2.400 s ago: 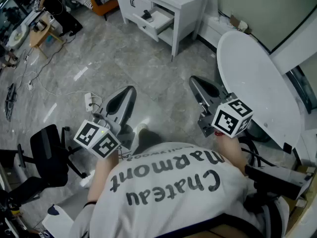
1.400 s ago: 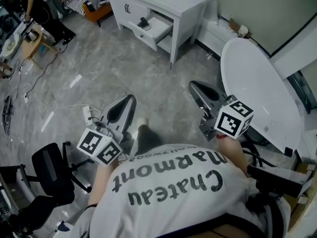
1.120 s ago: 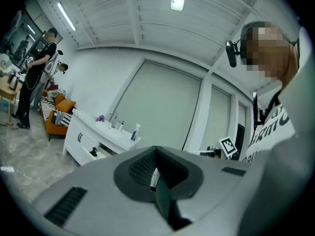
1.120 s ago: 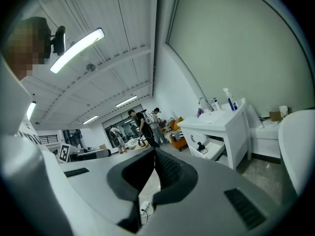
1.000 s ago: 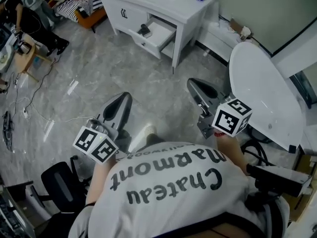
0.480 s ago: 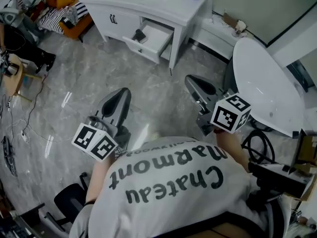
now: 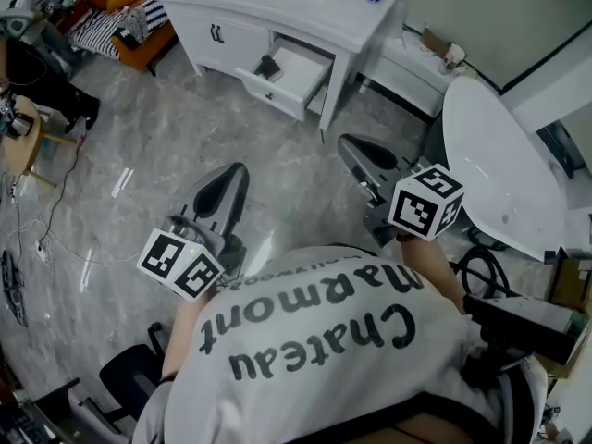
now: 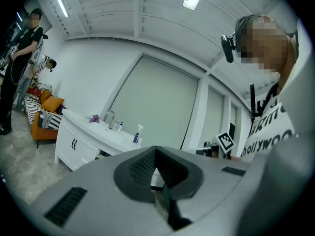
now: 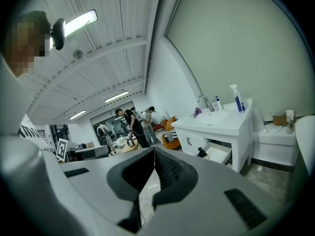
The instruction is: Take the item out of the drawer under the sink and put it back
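- The small dark item (image 7: 268, 66) lies in the open white drawer (image 7: 301, 63) of the white sink cabinet (image 7: 314, 12), well apart from both grippers. Its shape is too small to tell, so a misjudged grip could slip.
- The left gripper (image 7: 233, 176) and the right gripper (image 7: 350, 148) have their jaws pressed together, empty. Arriving without parting them would likely shove the item deeper.
- The drawer juts out, so a low approach might knock it inward.
- The large white oval panel (image 7: 499, 155) stands near the right gripper, and a wide swing may strike it.
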